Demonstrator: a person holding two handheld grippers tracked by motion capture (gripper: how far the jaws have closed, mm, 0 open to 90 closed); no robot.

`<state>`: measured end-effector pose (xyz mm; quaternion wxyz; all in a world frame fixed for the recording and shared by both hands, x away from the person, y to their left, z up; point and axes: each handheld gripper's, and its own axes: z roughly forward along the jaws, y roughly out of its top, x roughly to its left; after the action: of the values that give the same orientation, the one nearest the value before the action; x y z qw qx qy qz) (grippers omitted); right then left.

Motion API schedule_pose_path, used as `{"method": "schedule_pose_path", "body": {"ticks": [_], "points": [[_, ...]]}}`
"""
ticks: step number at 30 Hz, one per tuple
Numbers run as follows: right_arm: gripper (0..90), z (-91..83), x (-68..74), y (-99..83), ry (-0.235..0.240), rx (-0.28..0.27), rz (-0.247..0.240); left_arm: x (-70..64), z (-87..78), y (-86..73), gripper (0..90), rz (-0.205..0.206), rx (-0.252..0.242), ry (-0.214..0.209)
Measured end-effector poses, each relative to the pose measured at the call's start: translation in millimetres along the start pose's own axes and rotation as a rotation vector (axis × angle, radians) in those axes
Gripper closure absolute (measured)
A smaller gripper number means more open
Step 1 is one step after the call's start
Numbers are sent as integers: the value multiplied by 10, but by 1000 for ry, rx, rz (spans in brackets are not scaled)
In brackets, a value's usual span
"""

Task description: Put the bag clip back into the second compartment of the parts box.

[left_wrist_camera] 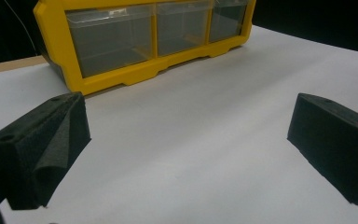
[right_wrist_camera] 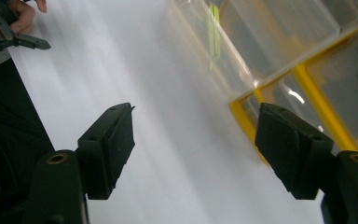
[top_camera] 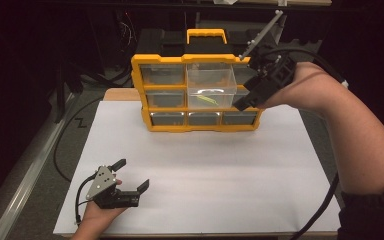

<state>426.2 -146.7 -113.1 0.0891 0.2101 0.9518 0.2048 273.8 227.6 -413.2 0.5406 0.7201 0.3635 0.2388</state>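
A yellow organiser [top_camera: 141, 85] with clear drawers stands at the back of the white table top. Its middle drawer [top_camera: 211, 82] is pulled out and holds a thin yellow-green item [top_camera: 207, 99]. My right gripper [top_camera: 247, 97] hangs open in the air just right of that drawer, with nothing between its jaws. The right gripper view shows the same gripper [right_wrist_camera: 196, 116] open beside the drawer [right_wrist_camera: 242, 42] and the yellow-green item [right_wrist_camera: 213, 28]. My left gripper [top_camera: 132, 175] rests open on the table near the front left. In the left gripper view this gripper [left_wrist_camera: 189, 112] faces the organiser's bottom row [left_wrist_camera: 116, 39].
A white sheet [top_camera: 205, 170] covers the table between the organiser and the front edge. Black cables [top_camera: 62, 145] trail on the floor at the left. The far left gripper [right_wrist_camera: 9, 28] and its hand appear at the top left of the right gripper view.
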Motion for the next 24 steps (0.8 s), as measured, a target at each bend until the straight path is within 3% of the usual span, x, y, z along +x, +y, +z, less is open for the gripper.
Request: {"method": "schedule_pose_path", "body": {"ticks": [15,21,24], "points": [[113,334,70,-584,14,27,64,2,12,-2,4,2,3,1],[0,545,107,-765,10,52,77,0,9,-2,5,3,-4,1],[0,672,130,-853,-3,56,80,4,9,-3,5,3,0,2]]}}
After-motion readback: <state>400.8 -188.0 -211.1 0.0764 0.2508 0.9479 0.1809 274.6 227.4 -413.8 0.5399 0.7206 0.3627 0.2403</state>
